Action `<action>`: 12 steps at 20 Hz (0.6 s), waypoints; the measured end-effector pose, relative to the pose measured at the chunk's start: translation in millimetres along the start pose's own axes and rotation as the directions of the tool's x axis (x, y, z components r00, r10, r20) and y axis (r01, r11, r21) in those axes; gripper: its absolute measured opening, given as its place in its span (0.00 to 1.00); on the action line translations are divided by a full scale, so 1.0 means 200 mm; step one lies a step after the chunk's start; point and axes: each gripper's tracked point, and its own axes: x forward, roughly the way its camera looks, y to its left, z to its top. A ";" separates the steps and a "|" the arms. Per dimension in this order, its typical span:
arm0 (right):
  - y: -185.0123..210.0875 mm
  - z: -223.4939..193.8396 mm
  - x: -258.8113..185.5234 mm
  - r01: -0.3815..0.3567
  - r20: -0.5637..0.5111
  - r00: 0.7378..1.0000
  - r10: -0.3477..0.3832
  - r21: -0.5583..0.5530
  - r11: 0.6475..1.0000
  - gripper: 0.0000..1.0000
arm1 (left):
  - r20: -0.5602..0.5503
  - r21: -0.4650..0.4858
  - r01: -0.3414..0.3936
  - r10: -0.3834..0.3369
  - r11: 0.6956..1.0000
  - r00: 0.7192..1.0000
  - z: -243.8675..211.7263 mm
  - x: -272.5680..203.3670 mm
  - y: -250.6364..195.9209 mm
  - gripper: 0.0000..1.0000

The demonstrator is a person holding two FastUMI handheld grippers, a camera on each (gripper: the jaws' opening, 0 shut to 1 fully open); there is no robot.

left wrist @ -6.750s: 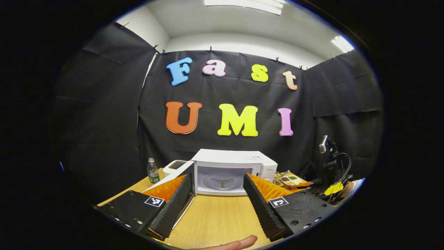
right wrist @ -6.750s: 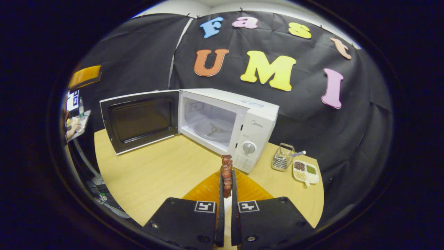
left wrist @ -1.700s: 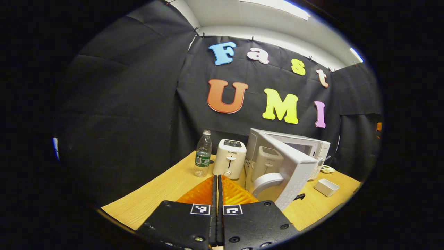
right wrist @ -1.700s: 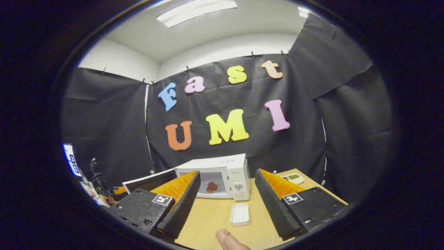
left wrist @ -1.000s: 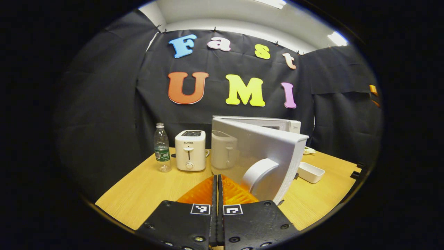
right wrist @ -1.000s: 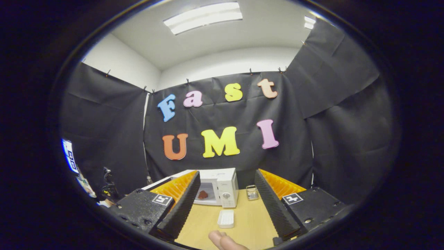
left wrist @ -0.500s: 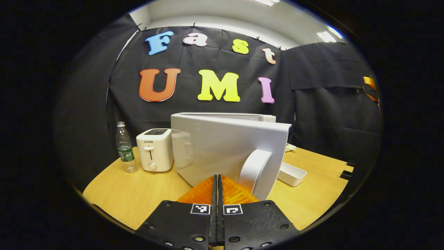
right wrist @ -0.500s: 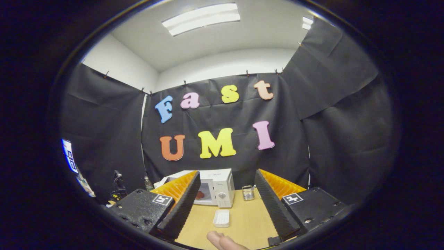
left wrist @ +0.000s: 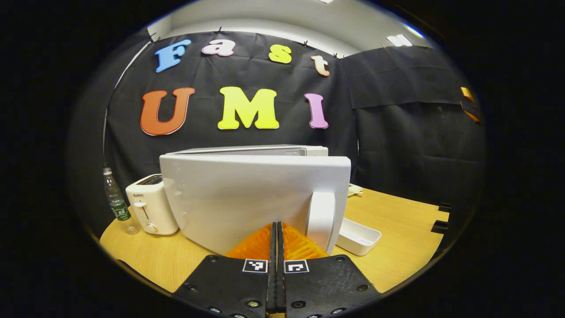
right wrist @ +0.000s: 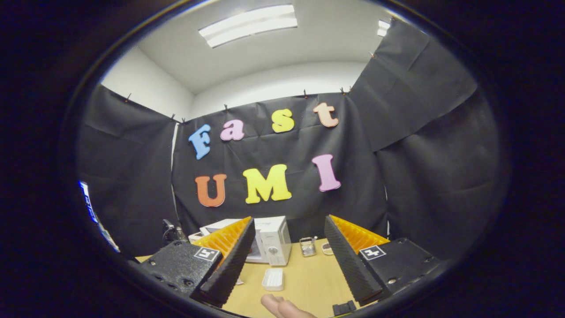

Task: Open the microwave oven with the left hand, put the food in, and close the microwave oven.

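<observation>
A toaster [left wrist: 148, 205] stood on the wooden table [left wrist: 397, 221] with a water bottle [left wrist: 115, 201] just beside it. A white tray [left wrist: 357, 231] lay farther along the table. A wire basket [right wrist: 307, 246] stood near the black wall

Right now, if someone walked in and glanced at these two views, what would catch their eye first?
Probably the big white microwave door in the middle of the left gripper view, swung partway, with the shut left gripper right up against its outer face beside the curved handle. Next, the right gripper, held wide open and empty, far back from the microwave on the wooden table.
</observation>
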 end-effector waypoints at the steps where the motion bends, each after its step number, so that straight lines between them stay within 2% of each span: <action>1: -0.02 0.00 0.01 0.008 0.003 1.000 -0.008 -0.006 1.000 0.89 | 0.003 -0.003 0.004 -0.004 1.000 1.000 0.01 0.05 -0.02 0.00; 2: -0.02 -0.01 0.02 0.012 0.005 1.000 -0.012 -0.011 1.000 1.00 | 0.007 -0.003 0.012 -0.012 1.000 1.000 0.02 0.10 -0.04 0.00; 8: -0.09 -0.08 0.10 0.008 -0.010 1.000 -0.008 -0.012 1.000 1.00 | -0.006 0.014 0.023 -0.023 1.000 1.000 0.03 0.39 -0.11 0.00; 10: -0.06 -0.14 0.12 -0.035 -0.043 0.998 0.035 0.014 0.999 1.00 | -0.005 0.005 0.014 -0.014 1.000 1.000 0.03 0.47 -0.12 0.00; 12: -0.09 -0.18 0.14 -0.048 -0.067 0.997 0.049 0.023 0.999 1.00 | 0.002 -0.003 -0.003 0.003 1.000 1.000 0.04 0.54 -0.11 0.00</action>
